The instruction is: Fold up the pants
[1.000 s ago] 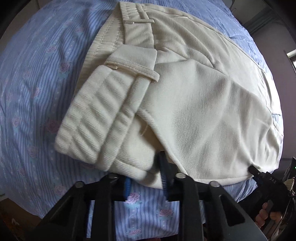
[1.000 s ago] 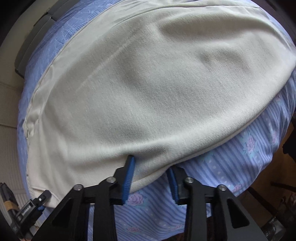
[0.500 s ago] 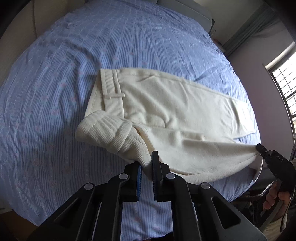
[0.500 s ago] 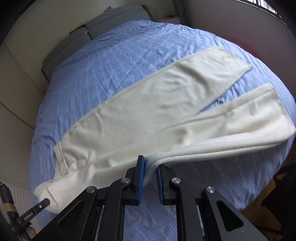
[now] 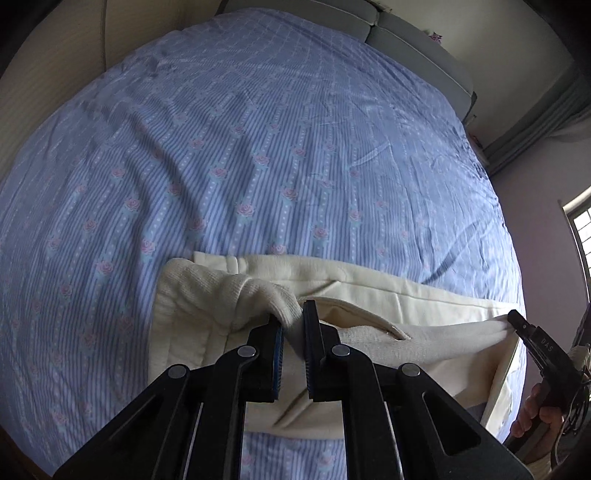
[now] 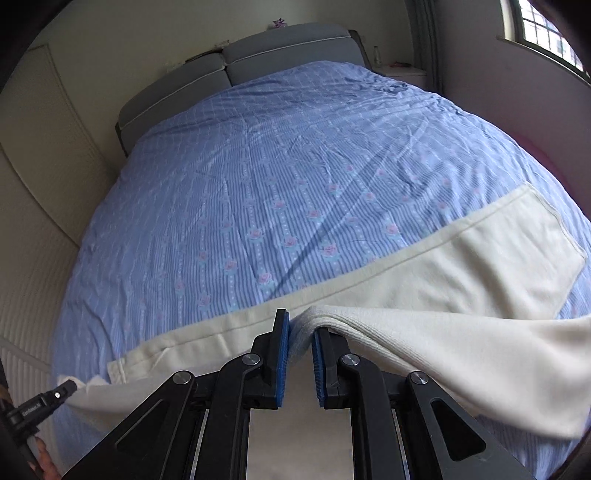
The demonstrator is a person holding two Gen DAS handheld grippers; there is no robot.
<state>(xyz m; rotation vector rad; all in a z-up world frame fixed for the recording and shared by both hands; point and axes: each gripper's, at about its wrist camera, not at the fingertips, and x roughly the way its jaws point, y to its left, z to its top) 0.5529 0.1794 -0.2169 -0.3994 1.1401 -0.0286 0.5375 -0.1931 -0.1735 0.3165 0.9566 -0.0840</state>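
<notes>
Cream pants point(image 5: 424, 314) lie along the near edge of a blue flowered bedspread point(image 5: 258, 166). My left gripper point(image 5: 292, 328) is shut on the ribbed waistband end of the near leg and holds it lifted above the lower layer. My right gripper point(image 6: 300, 334) is shut on the near edge of the same upper leg of the pants point(image 6: 461, 280) and holds it raised; the lower leg lies flat behind it. The right gripper shows at the right edge of the left wrist view point(image 5: 517, 319), pinching cloth. The left gripper shows low left in the right wrist view point(image 6: 72, 387).
A grey padded headboard point(image 6: 236, 62) stands at the far end of the bed. A cream wall point(image 6: 44, 155) runs along the left side. A window point(image 6: 546, 33) and a nightstand point(image 6: 402, 70) are at the far right. The bed's edge drops off just below the grippers.
Both grippers closed on the near edge of the pants, lifted it off the bed, and carried it up and towards the far leg. The views now look across the bed.
</notes>
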